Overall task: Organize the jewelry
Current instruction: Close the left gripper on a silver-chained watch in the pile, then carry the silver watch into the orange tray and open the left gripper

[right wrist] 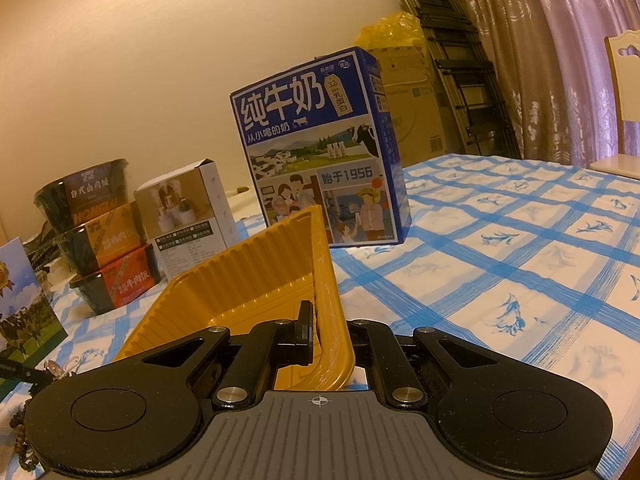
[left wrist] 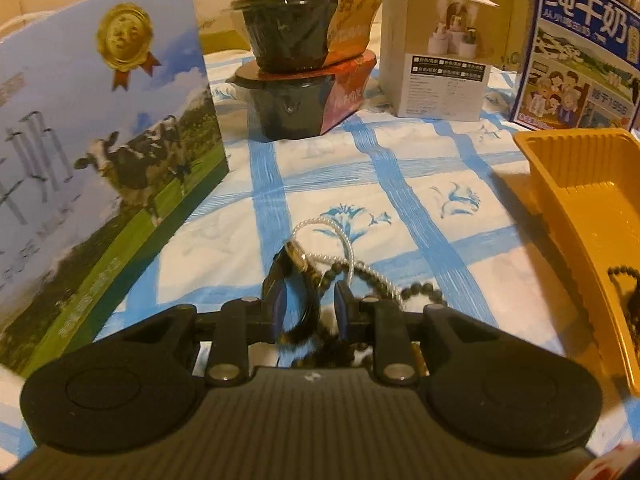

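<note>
The left gripper (left wrist: 310, 300) pinches a dark bangle (left wrist: 298, 316) (bead strands tangled around it), while the right gripper (right wrist: 326, 322) clamps the yellow tray's (right wrist: 256, 280) wall.

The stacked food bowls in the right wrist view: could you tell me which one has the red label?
The bottom bowl of the stack, resting on the tablecloth. The middle bowl wears an orange-yellow label, and the top bowl a dark one.
</note>
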A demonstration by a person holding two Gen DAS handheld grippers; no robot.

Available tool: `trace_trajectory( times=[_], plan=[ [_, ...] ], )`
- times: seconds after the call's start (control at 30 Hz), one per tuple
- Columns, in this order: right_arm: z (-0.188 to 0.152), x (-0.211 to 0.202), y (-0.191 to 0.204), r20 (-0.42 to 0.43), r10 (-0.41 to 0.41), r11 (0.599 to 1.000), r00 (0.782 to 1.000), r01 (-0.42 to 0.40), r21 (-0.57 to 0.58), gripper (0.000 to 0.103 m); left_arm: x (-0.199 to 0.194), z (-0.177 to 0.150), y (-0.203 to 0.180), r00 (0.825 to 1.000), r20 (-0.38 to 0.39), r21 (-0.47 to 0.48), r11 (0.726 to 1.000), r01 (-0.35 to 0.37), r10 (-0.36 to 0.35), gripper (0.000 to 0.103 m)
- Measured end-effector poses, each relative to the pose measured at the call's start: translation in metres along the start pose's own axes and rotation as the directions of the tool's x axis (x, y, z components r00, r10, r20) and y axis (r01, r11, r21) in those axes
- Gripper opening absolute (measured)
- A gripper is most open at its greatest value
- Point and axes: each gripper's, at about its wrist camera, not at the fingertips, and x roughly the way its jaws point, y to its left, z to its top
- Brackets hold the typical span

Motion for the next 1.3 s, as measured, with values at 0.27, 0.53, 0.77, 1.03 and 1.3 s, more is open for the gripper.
trace_trajectory(
  times=[0.27,0.53,0.77,1.03,1.3],
  plan=[
    [0.000,0.000,0.000,0.000,0.001,1.000,1.000,-0.001,0.000,0.007,0.023,0.016,-0.003,1.000,-0.009,-0.015,1.000,-0.016,0.016,0.022],
    [0.000,0.001,0.000,0.000,0.001,1.000,1.000,-0.001,-0.002,0.007,0.032,0.019,0.004,0.999,-0.035,-0.045,0.999,-0.021,0.020,0.014],
    [0.000,0.001,0.001,-0.001,0.001,1.000,1.000,-0.001,-0.002,0.007,0.014,0.017,0.001,1.000,0.000,-0.010,1.000,-0.026,0.026,0.008],
    [-0.001,0.001,0.001,-0.001,0.002,1.000,1.000,-0.002,-0.002,0.007,-0.033,0.018,-0.009,0.995,0.083,0.009,0.998,0.057,-0.057,0.008],
    [-0.003,0.001,0.002,-0.003,0.006,1.000,1.000,-0.006,-0.004,0.007,-0.080,0.020,-0.051,0.958,0.142,0.065,0.968,0.241,-0.248,0.008]
  ],
)
